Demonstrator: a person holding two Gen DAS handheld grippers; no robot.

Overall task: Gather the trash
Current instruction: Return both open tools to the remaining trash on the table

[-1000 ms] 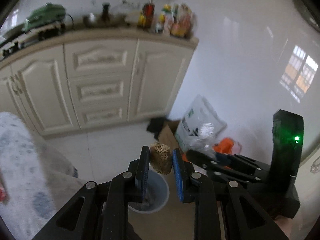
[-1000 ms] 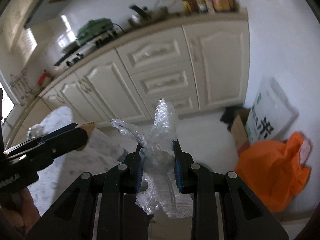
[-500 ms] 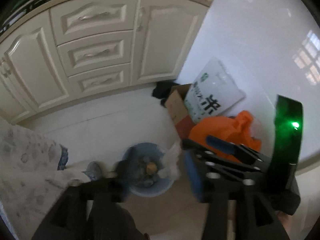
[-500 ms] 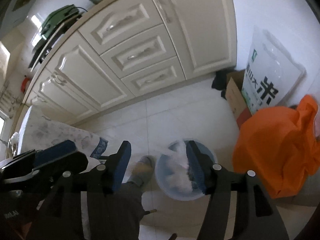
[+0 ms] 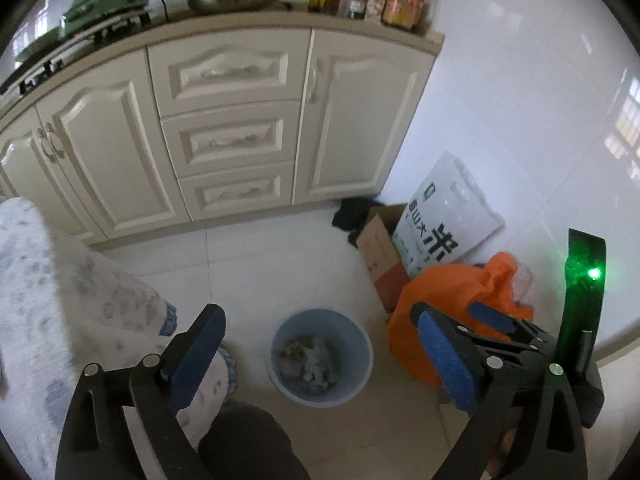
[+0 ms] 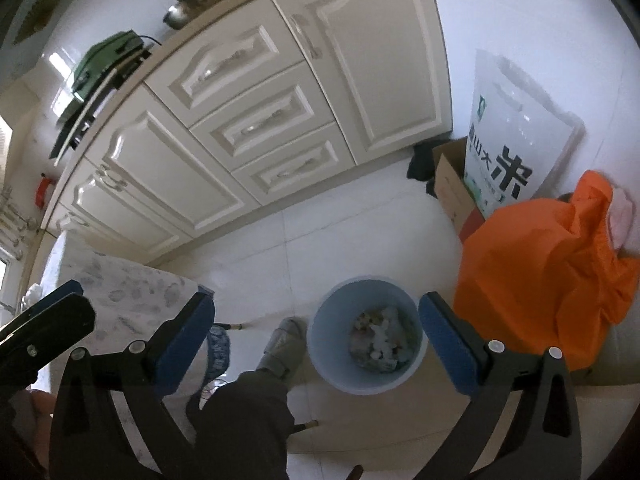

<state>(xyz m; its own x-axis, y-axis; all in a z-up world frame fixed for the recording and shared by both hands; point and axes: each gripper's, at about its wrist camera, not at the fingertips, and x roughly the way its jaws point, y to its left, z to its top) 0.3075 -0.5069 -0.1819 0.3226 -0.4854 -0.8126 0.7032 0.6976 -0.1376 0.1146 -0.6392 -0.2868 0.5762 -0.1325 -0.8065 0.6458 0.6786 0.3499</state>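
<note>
A pale blue bin (image 5: 280, 376) stands on the white tiled floor, with mixed trash (image 5: 310, 362) inside it. My left gripper (image 5: 316, 316) hangs above the bin, its jaws opening wide with nothing between them. In the right wrist view the same bin (image 6: 324, 364) sits below my right gripper (image 6: 316, 300). Its jaws are also opening and hold nothing. White and clear scraps (image 6: 380, 340) lie in the bin. One finger of the left gripper (image 6: 48, 316) shows at the left edge.
An orange bag (image 6: 552, 272), a white rice sack (image 6: 516, 136) and a cardboard box (image 6: 452, 188) crowd the floor right of the bin. Cream cabinets (image 5: 228, 136) line the back. A patterned cloth (image 5: 60, 300) covers a surface at left. A person's leg and slipper (image 6: 280, 344) stand beside the bin.
Both grippers have let go: the brown lump and the clear plastic wrap dropped into the bin. Both pairs of jaws have spread wide, and both views have tipped down toward the bin.
</note>
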